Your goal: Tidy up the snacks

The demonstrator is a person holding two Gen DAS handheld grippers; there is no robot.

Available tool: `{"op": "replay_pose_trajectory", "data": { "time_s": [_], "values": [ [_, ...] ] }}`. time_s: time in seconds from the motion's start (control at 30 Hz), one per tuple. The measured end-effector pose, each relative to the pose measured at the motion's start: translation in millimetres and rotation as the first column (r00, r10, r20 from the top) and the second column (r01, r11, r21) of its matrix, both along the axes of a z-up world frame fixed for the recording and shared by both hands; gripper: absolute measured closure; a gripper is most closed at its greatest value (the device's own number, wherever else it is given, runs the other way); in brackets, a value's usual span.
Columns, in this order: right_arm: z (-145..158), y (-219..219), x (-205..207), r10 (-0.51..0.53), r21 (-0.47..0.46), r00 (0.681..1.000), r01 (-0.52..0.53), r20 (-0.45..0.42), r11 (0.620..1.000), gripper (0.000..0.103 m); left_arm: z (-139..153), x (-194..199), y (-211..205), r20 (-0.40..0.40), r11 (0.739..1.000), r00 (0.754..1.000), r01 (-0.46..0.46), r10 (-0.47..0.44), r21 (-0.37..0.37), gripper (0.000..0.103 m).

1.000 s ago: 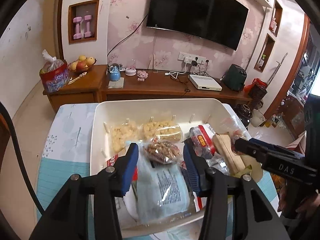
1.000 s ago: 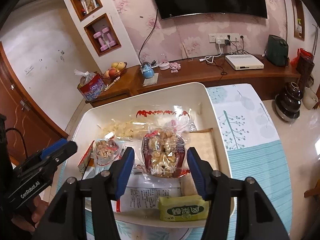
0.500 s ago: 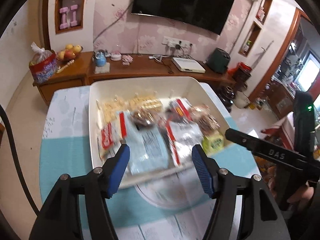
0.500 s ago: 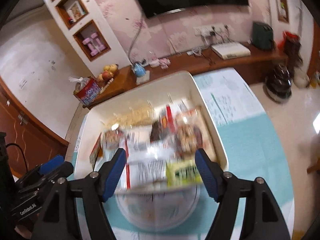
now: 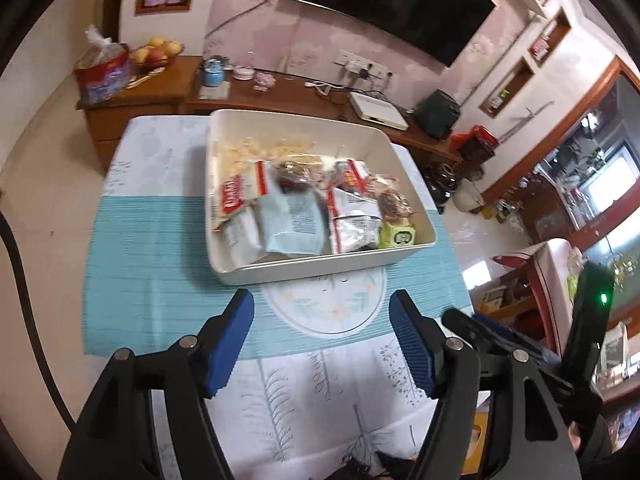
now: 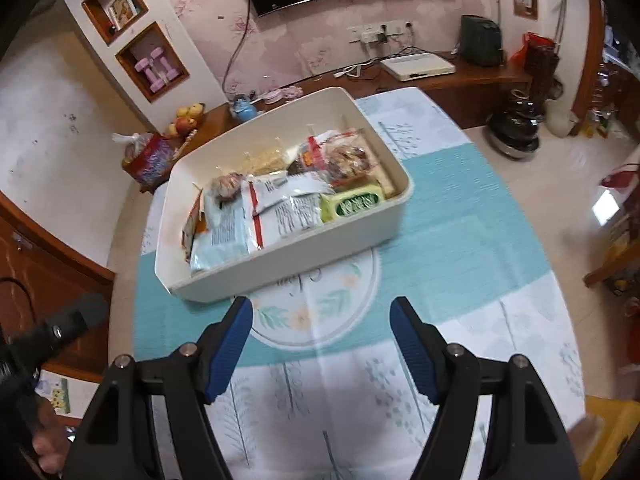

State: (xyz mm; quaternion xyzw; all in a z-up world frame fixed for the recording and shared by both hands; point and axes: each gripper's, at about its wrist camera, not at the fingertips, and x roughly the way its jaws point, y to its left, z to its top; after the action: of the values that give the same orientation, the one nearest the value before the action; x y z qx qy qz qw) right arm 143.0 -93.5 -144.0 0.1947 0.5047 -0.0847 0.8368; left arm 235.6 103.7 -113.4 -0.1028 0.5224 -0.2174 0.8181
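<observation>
While both tools hang over the near end of the table, the left gripper [image 5: 322, 340], black-framed with ribbed blue pads, has its jaws apart and they have just been opening; nothing lies between them but cloth. The right gripper [image 6: 322, 344], of the same build, also stands with jaws apart and empty, having widened a moment back. Under them lies the white and teal patterned tablecloth [image 5: 152, 248], with a round leaf-printed medallion [image 6: 316, 312] just past the fingertips. That near stretch of cloth is bare, and so is the teal band to either side of the box.

Beyond the medallion sits the cream rectangular plastic tub [image 5: 320, 266], its near wall overlapping the medallion's far edge and its right corner close to the table's right edge in the left wrist view. Inside, the packets lie crowded toward the near wall: a pale blue foil pouch [image 5: 294, 224], a white red-striped sachet [image 6: 280, 204], a yellow-green wrapped block [image 6: 354, 202] in the near right corner, clear bags of nuts and pale crackers behind. The far end of the tub shows bare floor.

Farther off, a brown wooden sideboard [image 6: 472, 74] runs along the pink floral wall below a black television [image 5: 396, 8].
</observation>
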Motion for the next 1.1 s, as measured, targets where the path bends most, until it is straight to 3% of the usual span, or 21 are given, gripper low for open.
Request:
{"op": "replay_pose_trajectory", "data": {
  "time_s": [0.2, 0.5, 0.63, 0.73, 1.03, 1.1],
  "values": [
    [25, -2, -20, 0.071, 0.013, 0.997, -0.071, 0.004, 0.997, 0.031, 25, -24, 2, -0.002, 0.997, 0.999, -0.052, 0.053, 0.056, 0.029],
    [102, -17, -49, 0.286, -0.12, 0.956, -0.277, 0.066, 0.953, 0.031, 84, -75, -20, 0.039, 0.99, 0.995, -0.091, 0.087, 0.107, 0.019],
    [121, -24, -66, 0.321, -0.056, 0.944, -0.317, 0.073, 0.947, 0.02, 109, -100, -37, 0.113, 0.984, 0.986, -0.138, 0.126, 0.112, 0.016],
    [134, -26, -81, 0.351, -0.07, 0.933, -0.346, 0.078, 0.936, 0.015, 121, -114, -49, 0.155, 0.979, 0.977, -0.163, 0.143, 0.121, 0.015],
    [148, -46, -129, 0.244, -0.118, 0.961, -0.229, 0.128, 0.966, 0.009, 122, -154, -70, 0.174, 0.938, 0.954, -0.278, 0.244, 0.209, 0.014],
    [147, -47, -139, 0.244, -0.134, 0.96, -0.225, 0.14, 0.965, 0.009, 118, -165, -72, 0.176, 0.933, 0.954, -0.28, 0.244, 0.225, 0.01]
  ]
}}
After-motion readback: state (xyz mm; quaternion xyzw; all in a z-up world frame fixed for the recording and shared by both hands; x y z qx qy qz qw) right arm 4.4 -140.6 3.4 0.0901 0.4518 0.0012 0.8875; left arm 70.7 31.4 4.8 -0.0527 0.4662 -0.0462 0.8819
